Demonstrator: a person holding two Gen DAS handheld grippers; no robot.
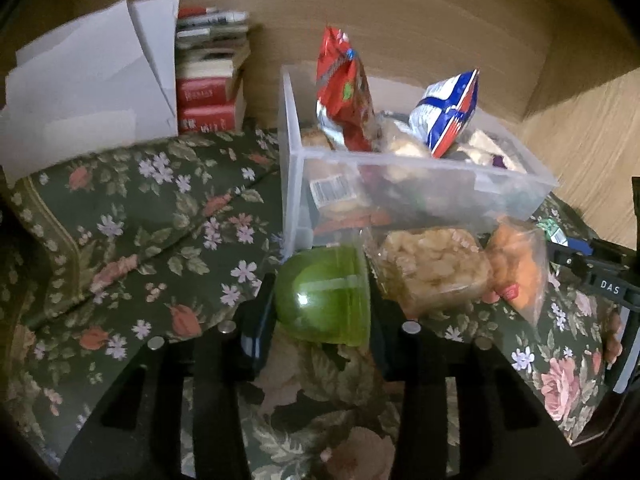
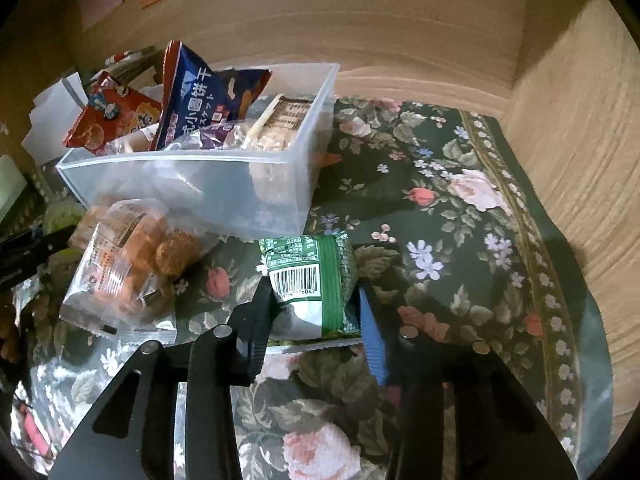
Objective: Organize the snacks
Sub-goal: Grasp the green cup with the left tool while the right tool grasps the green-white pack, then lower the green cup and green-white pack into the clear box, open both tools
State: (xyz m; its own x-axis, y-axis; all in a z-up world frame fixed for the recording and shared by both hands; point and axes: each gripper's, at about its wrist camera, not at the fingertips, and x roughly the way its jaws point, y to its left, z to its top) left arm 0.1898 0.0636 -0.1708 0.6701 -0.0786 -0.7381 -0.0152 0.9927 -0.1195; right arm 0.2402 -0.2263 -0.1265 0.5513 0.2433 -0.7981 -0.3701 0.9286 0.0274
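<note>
Both views are dim and warm-toned, with dark vignetting rounding off every corner. Fisheye bending curves the wooden wall [image 2: 400,40] strongly toward the rims. Light falls from above and behind, so each gripper throws a soft shadow onto the floral cloth [image 2: 460,240]. A small white glare spot sits on the green jelly cup [image 1: 324,296]. The stacked books [image 1: 212,76] and papers [image 1: 88,80] smear with motion blur; print on the clear wrappers stays soft.

There is one clear plastic box [image 1: 420,184] and two tall snack bags in it, one red [image 1: 344,92] and one blue [image 1: 448,112]. Outside the box lie one green jelly cup [image 1: 324,300], one green packet [image 2: 316,284] and two clear snack packs [image 1: 432,268] [image 1: 516,272]. One stack of books [image 1: 212,76] stands behind.
</note>
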